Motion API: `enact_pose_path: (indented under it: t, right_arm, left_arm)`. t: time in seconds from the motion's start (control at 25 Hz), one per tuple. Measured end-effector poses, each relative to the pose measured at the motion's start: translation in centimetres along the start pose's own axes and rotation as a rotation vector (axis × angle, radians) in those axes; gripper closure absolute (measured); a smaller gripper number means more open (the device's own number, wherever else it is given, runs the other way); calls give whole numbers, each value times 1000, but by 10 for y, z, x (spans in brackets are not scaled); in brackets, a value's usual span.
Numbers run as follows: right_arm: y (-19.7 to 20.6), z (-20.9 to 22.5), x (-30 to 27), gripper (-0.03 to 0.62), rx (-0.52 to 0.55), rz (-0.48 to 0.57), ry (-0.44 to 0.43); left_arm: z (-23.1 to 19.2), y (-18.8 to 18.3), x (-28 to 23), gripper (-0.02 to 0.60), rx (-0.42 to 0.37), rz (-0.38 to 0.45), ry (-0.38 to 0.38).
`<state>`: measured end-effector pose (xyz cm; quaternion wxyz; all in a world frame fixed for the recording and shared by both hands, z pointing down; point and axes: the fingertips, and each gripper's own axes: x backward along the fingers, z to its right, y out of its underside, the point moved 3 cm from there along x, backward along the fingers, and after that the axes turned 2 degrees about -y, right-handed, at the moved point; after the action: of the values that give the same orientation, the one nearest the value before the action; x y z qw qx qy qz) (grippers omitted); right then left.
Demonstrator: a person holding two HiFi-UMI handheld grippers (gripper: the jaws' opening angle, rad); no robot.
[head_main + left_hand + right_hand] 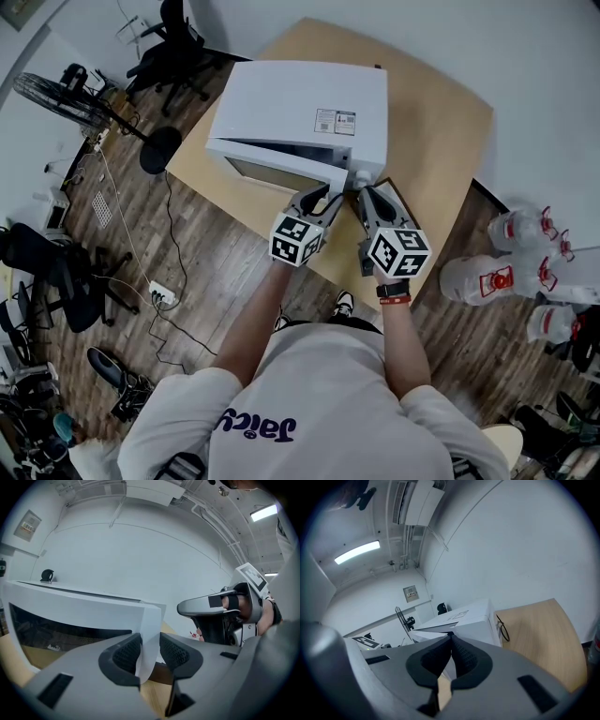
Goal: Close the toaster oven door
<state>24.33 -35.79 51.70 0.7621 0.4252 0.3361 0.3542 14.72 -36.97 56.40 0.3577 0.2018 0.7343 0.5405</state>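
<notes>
At centre frame of the head view, left gripper (pixel 322 197) is clamped on the right end of the white, glass-fronted oven door (pixel 281 174) — its own view shows the door's edge pinched between both pads (pixel 126 653). Door stands ajar, dark gap along its top. Right gripper (pixel 367 195) just beside it, jaws pressed together, tips near the front right corner of the white boxy toaster oven (pixel 300 98). Oven sits upper-centre on a light wooden table (pixel 436 122).

Toaster oven (pixel 300 103) sits on the table (pixel 441 141), left gripper (pixel 323 195) and right gripper (pixel 367 192) before it.
</notes>
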Motion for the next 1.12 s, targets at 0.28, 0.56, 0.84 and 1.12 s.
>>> enact_pose_path:
  t: [0.28, 0.56, 0.84, 1.12]
  right_arm:
    - [-4, 7, -7, 580, -1, -5, -5]
    - [-10, 15, -12, 579, 0, -10, -5]
    - [-12, 24, -17, 580, -11, -16, -10]
    - [-13, 26, -21, 580, -6, -21, -24]
  left_arm:
    - [-7, -7, -13, 446, 13, 1, -18]
    - [-14, -13, -26, 456, 28, -2, -36]
    - [-17, -16, -34, 456, 38, 2, -46]
    - [-20, -18, -41, 453, 38, 5, -59]
